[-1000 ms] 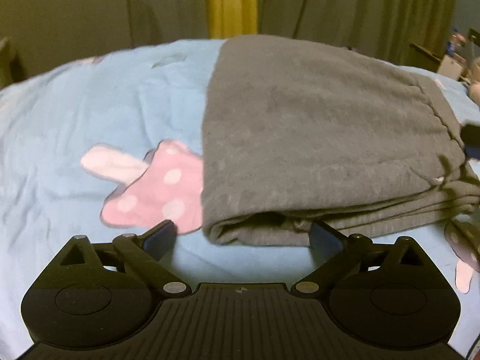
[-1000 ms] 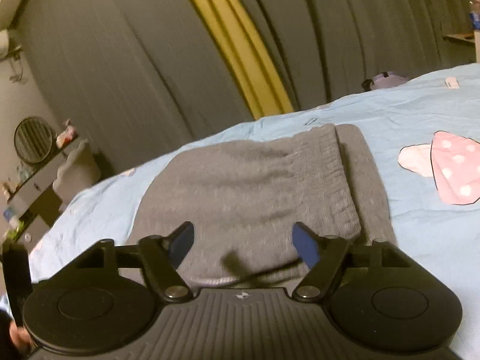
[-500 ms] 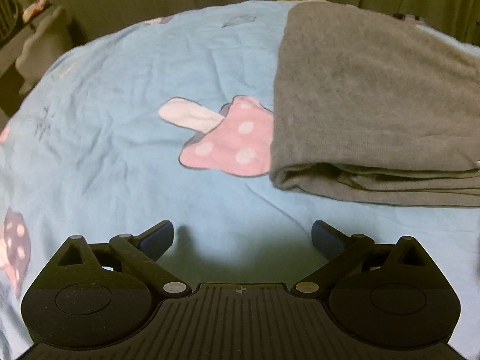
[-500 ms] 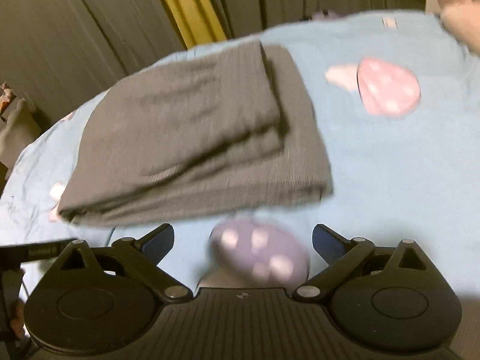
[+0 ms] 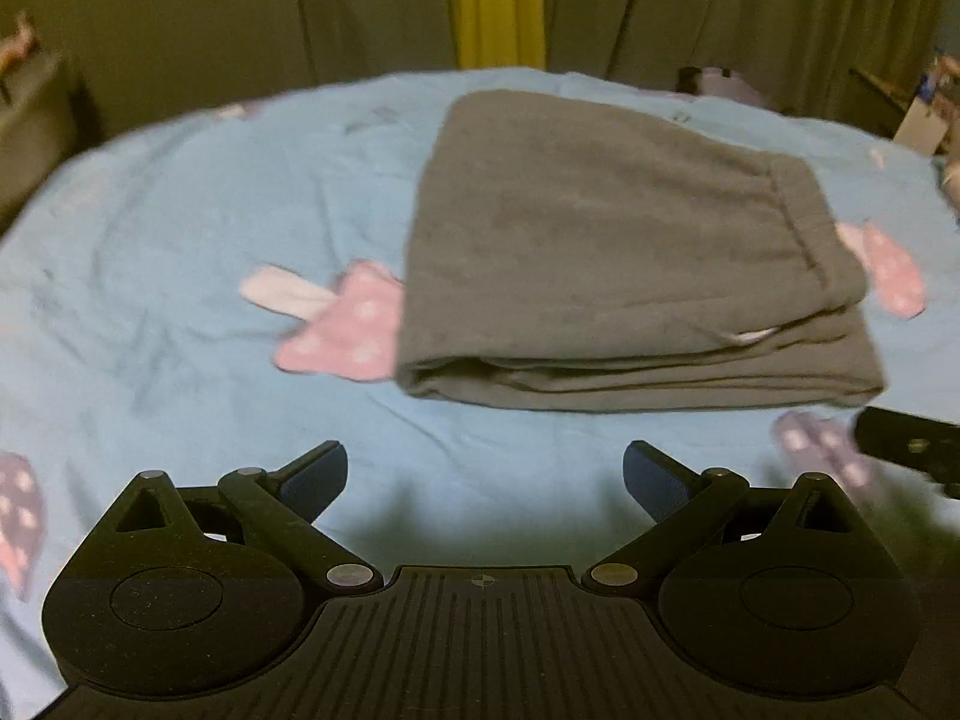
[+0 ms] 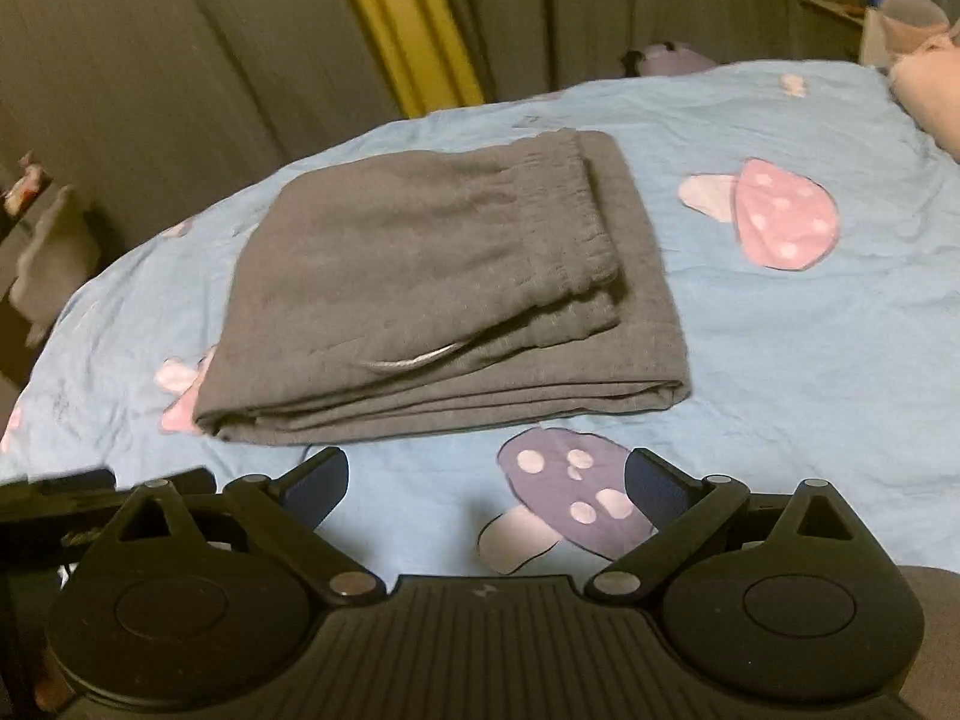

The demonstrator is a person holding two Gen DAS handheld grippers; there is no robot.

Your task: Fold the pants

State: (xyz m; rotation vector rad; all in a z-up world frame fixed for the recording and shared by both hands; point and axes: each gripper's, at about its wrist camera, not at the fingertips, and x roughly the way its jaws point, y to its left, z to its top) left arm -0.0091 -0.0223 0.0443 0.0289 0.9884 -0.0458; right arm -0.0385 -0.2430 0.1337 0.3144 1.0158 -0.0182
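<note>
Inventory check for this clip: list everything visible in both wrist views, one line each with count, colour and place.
Folded grey fabric pants: one, grey, flat on the bed.
Light blue bedsheet: one, with pink and purple mushroom prints, under the pants.
Purple mushroom print: one, just beyond the right claw.
Curtains: grey-green with a yellow strip, behind the bed.
Left claw: one, black, open, empty.
Right claw: one, black, open, empty.

Folded pants (image 6: pixel 444 276) on bed sheet (image 6: pixel 780 360)
</note>
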